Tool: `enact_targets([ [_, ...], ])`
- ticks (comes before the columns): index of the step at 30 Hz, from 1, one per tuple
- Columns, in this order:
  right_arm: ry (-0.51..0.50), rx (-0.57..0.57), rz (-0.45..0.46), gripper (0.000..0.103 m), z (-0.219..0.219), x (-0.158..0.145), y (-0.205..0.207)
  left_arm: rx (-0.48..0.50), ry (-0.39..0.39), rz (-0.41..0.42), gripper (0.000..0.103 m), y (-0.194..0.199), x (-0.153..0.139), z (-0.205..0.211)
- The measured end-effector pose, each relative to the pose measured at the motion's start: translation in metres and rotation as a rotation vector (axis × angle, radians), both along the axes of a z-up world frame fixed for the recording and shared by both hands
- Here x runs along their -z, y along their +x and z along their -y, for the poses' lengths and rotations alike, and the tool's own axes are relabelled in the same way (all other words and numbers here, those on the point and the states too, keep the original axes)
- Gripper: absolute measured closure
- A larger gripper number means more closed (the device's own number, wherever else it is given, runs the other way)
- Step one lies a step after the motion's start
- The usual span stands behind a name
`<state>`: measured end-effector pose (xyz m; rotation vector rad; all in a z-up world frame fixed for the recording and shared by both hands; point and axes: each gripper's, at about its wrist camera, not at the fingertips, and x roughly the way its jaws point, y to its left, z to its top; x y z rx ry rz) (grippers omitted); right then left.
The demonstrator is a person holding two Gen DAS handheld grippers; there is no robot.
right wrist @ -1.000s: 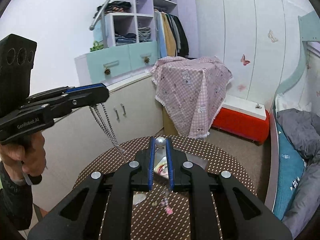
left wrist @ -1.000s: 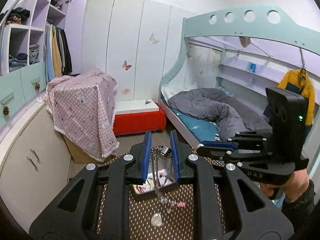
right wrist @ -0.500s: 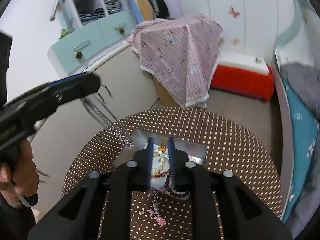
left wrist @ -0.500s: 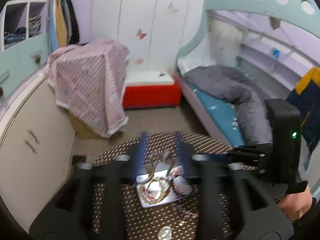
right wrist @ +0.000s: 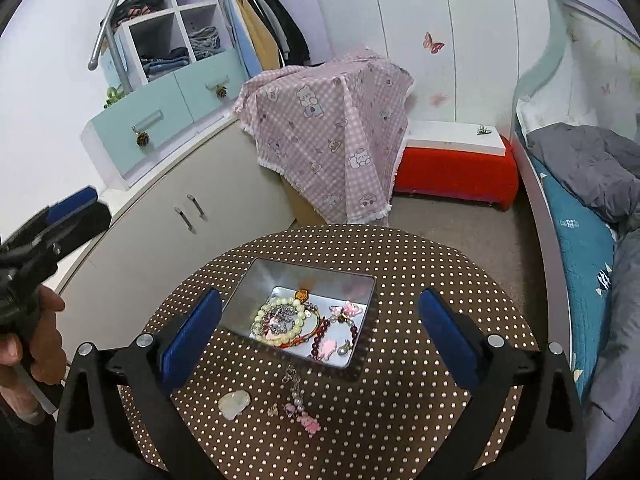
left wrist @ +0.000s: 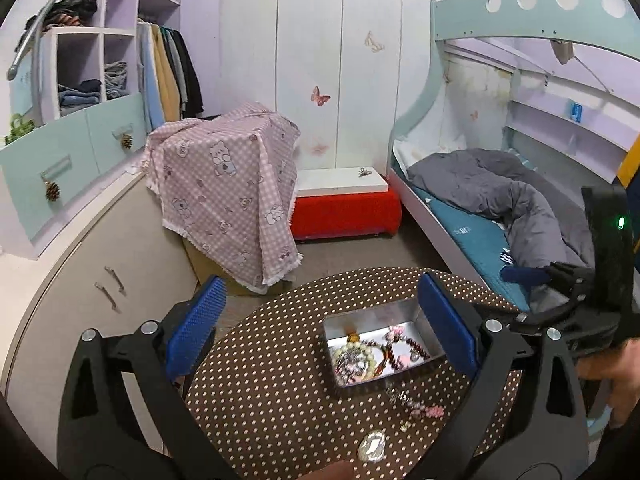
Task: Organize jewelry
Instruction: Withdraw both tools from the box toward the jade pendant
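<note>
jewelry (right wrist: pixel 298 320) heaped in tin (right wrist: pixel 256 280) — pieces perhaps tangled

Both your wrist cameras look forward and downward from close above the worktop's (left wrist: pixel 280 380) near edge. Left view sits left of the tin (left wrist: pixel 374 312), right view faces it squarely. Both share tin, wardrobe (right wrist: pixel 168 56), bed (left wrist: pixel 480 208).

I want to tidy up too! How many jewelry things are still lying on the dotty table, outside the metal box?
3 that I can tell: a pale shell-like piece, a pink charm strand beside it, nearer the metal box, and a tiny trinket between them. The grippers may hide more.
</note>
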<state>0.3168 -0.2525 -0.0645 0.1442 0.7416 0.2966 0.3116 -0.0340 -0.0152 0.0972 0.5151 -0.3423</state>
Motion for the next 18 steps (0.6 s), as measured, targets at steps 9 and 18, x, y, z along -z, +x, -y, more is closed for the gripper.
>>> enact_targets([
  [9, -0.026, 0.007, 0.074, 0.008, -0.004, -0.010, -0.040, -0.058, 0.010, 0.061, 0.007, -0.047, 0.013, -0.023],
  [18, -0.053, 0.025, 0.174, 0.008, -0.014, -0.018, -0.085, -0.074, 0.003, 0.080, 0.006, -0.079, 0.023, -0.028],
])
